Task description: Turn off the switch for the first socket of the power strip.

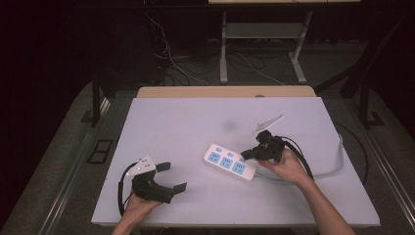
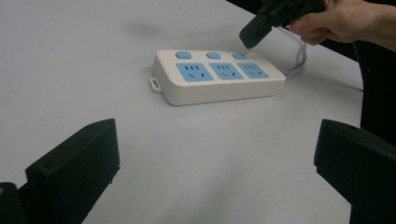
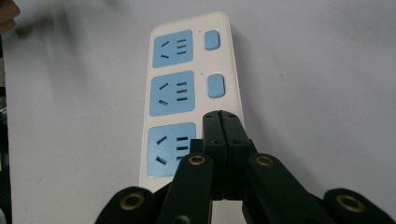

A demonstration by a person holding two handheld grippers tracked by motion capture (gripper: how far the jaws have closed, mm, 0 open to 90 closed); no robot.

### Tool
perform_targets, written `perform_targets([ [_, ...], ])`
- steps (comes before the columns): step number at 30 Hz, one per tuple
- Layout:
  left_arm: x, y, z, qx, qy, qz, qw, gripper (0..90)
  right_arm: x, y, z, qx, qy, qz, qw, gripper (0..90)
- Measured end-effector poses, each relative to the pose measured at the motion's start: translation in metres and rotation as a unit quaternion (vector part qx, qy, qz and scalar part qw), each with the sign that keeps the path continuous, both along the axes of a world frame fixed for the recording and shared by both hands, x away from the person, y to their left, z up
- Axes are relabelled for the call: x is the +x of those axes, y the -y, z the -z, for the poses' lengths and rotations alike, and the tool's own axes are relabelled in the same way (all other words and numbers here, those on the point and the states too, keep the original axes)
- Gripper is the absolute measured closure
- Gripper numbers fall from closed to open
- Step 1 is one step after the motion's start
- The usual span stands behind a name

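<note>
The right gripper (image 3: 223,122), jaws pressed together, points at the white plastic three-socket power strip's (image 1: 229,162) nearest blue switch, likely to press it, while the left gripper (image 1: 170,177) rests wide open.

Black claw (image 3: 223,122), brass screws, grey 3-cornered plate (image 1: 144,165)

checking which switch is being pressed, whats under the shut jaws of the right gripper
Under the right gripper, jaws shut, lies the cable end of the white power strip. Two blue switches show beyond the tips. The third switch, beside the nearest socket, is covered, so contact cannot be seen.
</note>
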State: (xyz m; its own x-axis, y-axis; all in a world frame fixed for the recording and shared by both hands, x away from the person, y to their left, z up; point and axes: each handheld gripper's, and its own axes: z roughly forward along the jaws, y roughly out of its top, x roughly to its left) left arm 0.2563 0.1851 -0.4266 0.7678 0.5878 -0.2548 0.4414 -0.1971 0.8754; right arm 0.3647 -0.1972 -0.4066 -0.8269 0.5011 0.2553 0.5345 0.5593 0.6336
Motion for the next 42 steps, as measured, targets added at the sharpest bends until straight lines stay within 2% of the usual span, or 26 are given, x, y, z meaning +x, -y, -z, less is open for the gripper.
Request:
perform_targets([
  [19, -0.001, 0.002, 0.0, -0.001, 0.0, 0.002, 1.0, 0.0, -0.013, 0.047, -0.027, 0.021, 0.022, 0.053, 0.9981, 89.6],
  [21, -0.001, 0.002, 0.0, -0.001, 0.0, 0.003, 1.0, 0.0, -0.015, 0.053, -0.029, 0.025, 0.023, 0.061, 0.9976, 87.0],
  [27, -0.001, 0.002, 0.0, -0.001, 0.0, 0.002, 1.0, 0.0, -0.022, 0.069, -0.032, 0.029, 0.022, 0.091, 0.9952, 69.6],
  [29, -0.001, 0.002, 0.0, -0.001, 0.0, 0.002, 1.0, 0.0, -0.027, 0.077, -0.032, 0.031, 0.026, 0.11, 0.9932, 61.1],
  [32, -0.001, 0.002, 0.0, -0.001, 0.0, 0.002, 1.0, 0.0, -0.03, 0.083, -0.033, 0.035, 0.029, 0.123, 0.9914, 54.8],
  [34, -0.001, 0.002, 0.0, -0.001, 0.0, 0.001, 1.0, 0.0, -0.034, 0.089, -0.034, 0.04, 0.033, 0.137, 0.9892, 46.6],
  [35, 0.0, 0.002, 0.0, -0.001, 0.0, 0.001, 1.0, 0.0, -0.039, 0.094, -0.035, 0.049, 0.036, 0.149, 0.9869, 39.4],
  [36, 0.0, 0.002, 0.0, -0.001, 0.0, 0.0, 1.0, 0.0, -0.039, 0.094, -0.035, 0.049, 0.036, 0.149, 0.9869, 39.4],
  [39, 0.0, 0.002, 0.0, 0.0, 0.001, 0.001, 1.0, 0.0, -0.045, 0.1, -0.036, 0.06, 0.038, 0.165, 0.9837, 26.6],
  [40, 0.0, 0.002, 0.0, 0.0, 0.0, 0.001, 1.0, 0.0, -0.047, 0.102, -0.037, 0.063, 0.039, 0.169, 0.9829, 20.9],
  [41, 0.0, 0.002, 0.0, 0.0, 0.0, 0.001, 1.0, 0.0, -0.051, 0.105, -0.037, 0.068, 0.041, 0.173, 0.9818, 9.9],
  [42, 0.0, 0.002, 0.0, 0.0, 0.0, 0.001, 1.0, 0.0, -0.051, 0.105, -0.037, 0.068, 0.041, 0.173, 0.9818, 9.9],
])
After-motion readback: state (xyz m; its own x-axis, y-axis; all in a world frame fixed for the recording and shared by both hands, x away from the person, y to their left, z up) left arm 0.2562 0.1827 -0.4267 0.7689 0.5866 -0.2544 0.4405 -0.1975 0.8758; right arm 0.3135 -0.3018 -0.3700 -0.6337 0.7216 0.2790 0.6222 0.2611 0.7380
